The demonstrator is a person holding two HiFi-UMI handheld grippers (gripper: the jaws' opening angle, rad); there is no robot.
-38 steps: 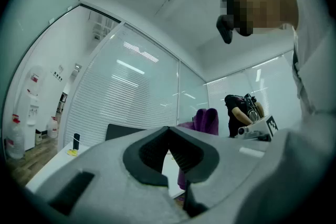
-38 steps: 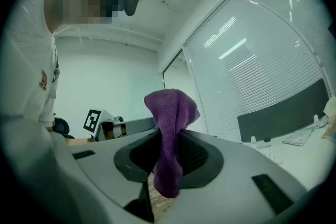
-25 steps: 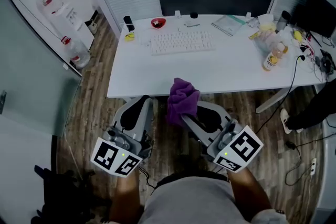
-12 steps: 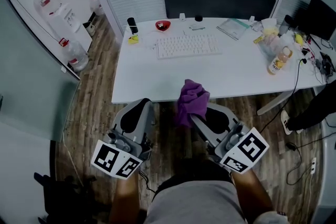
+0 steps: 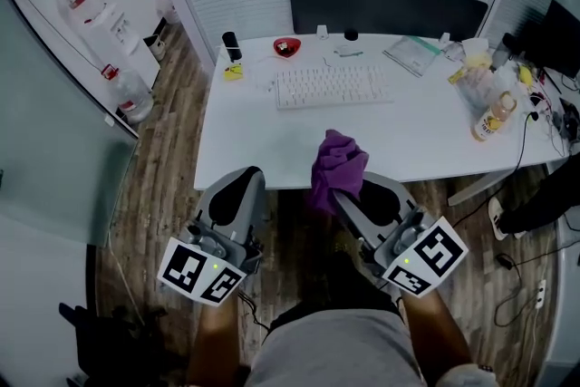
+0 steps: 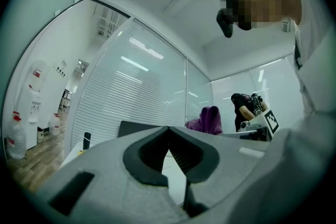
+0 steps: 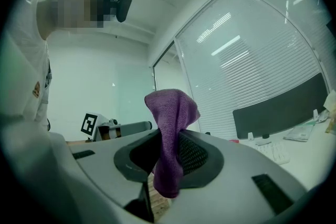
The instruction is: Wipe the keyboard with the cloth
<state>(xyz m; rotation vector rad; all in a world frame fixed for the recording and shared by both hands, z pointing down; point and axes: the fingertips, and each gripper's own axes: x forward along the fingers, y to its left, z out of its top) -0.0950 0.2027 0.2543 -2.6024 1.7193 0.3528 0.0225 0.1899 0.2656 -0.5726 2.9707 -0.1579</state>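
A white keyboard (image 5: 333, 86) lies on the white desk (image 5: 272, 136), toward its far side. My right gripper (image 5: 339, 191) is shut on a purple cloth (image 5: 337, 166), which bunches up over the desk's near edge; in the right gripper view the cloth (image 7: 170, 128) hangs between the jaws. My left gripper (image 5: 237, 188) hovers just short of the desk's near edge, shut with nothing in it; its jaws meet at the tips in the left gripper view (image 6: 169, 128). Both grippers are well short of the keyboard.
A dark monitor (image 5: 388, 7) stands behind the keyboard. A red bowl (image 5: 287, 46), a black cylinder (image 5: 233, 44) and a yellow item (image 5: 233, 72) sit at the desk's far left. Bottles (image 5: 489, 118), papers (image 5: 412, 53) and cables crowd the right end. A water dispenser (image 5: 91, 18) stands at left.
Both grippers and the cloth have moved toward the desk; the cloth now reaches over its near edge. The view has shifted so the desk sits slightly lower and to the right.
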